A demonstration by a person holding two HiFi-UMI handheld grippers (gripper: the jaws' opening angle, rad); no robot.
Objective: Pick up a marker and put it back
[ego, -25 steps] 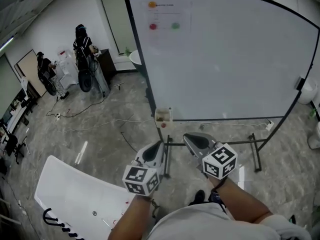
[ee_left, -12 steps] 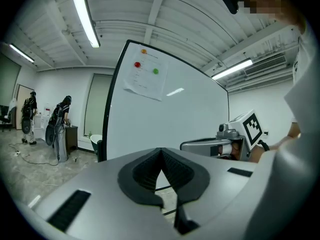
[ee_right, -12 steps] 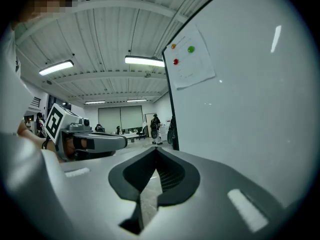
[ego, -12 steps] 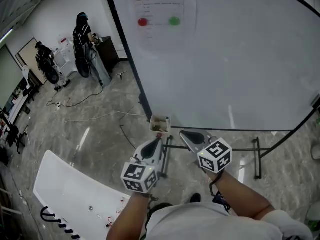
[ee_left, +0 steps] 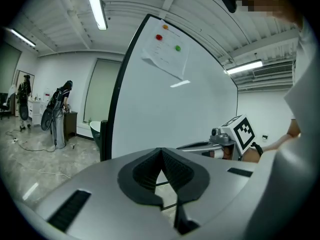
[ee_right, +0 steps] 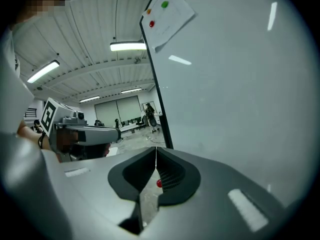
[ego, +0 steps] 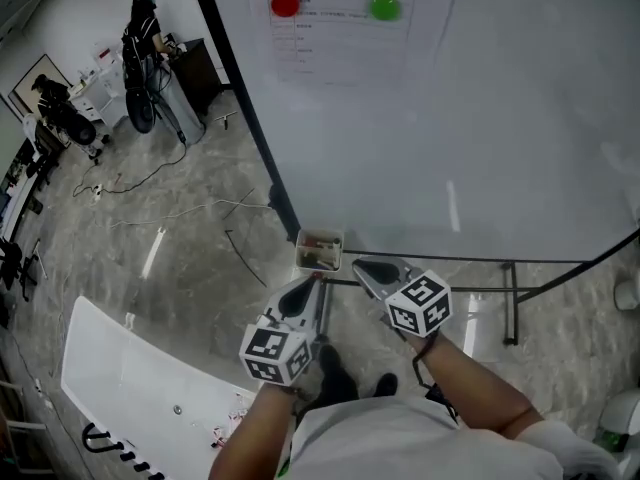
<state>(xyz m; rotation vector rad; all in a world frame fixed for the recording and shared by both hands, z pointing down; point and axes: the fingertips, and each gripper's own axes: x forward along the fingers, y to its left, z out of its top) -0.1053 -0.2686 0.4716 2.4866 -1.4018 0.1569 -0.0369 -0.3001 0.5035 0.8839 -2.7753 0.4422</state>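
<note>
A small open box (ego: 320, 250) holding markers hangs at the lower left corner of the whiteboard (ego: 480, 118). My left gripper (ego: 312, 288) is just below the box, its jaws shut and empty (ee_left: 161, 150). My right gripper (ego: 360, 266) is level with the box's right side. Its jaws (ee_right: 155, 149) are just beginning to open, though the tips still look together, with nothing held. A small red spot (ee_right: 159, 183) shows through the gap behind the right jaws. Each gripper shows at the side of the other's view: right gripper (ee_left: 182, 146), left gripper (ee_right: 116, 134).
A sheet of paper with a red magnet (ego: 285, 5) and a green magnet (ego: 384, 8) is on the board. The board's stand (ego: 510, 308) crosses the floor ahead. A white table (ego: 130, 378) is at lower left. People (ego: 140, 38) and cables are at the far left.
The view has come closer to the whiteboard, and the marker box now sits just above the grippers. Both grippers keep about the same pose, side by side.
</note>
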